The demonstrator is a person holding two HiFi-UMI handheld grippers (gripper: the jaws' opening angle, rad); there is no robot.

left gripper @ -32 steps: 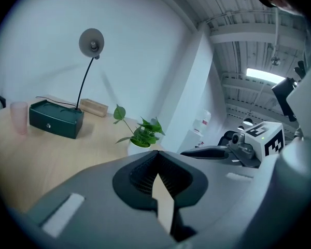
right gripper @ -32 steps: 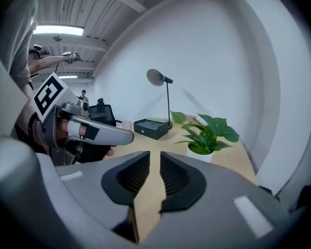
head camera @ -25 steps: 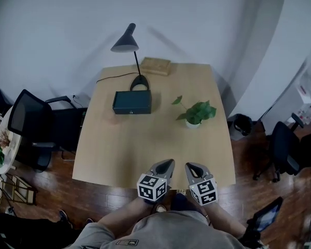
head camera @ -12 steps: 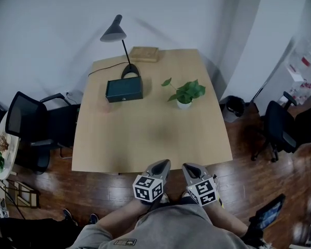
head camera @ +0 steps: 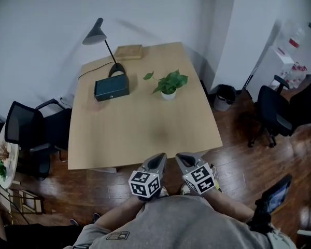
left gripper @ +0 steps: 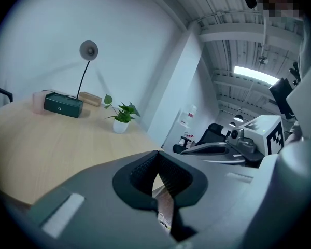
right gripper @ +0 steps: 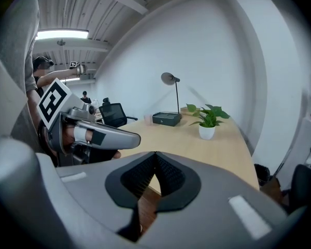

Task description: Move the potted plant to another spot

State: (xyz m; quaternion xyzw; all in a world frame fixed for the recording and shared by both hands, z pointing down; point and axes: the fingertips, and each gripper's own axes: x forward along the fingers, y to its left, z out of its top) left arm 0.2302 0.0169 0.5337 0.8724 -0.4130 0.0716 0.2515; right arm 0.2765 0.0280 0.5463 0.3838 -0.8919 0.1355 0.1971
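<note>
Both claws are hanging shut with nothing in them. The left claw (head camera: 157, 158) and the right claw (head camera: 183, 157) are being held side by side in front of the person (head camera: 181, 224), just short of the near edge of the pale wooden worktop (head camera: 140, 131). In each gripper view the ribbed black pads (left gripper: 141, 171) are meeting at their tips with nothing caught between them.

The small leafy green plant in its white pot (head camera: 168, 85) is standing upright on the far half of the worktop, toward the right edge and well apart from both claws. To its left a dark green rectangular box (head camera: 111, 88) is lying, with a black desk lamp (head camera: 99, 32) rising behind it and a flat tan wooden block (head camera: 128, 51) sitting at the back edge.

As I am reading it, the task is barely getting started: the pot is untouched and neither claw is near it. Reaching across the worktop, opening 1 or 2 claws, gripping the pot, lifting it and setting it down elsewhere are all left to do.
</note>
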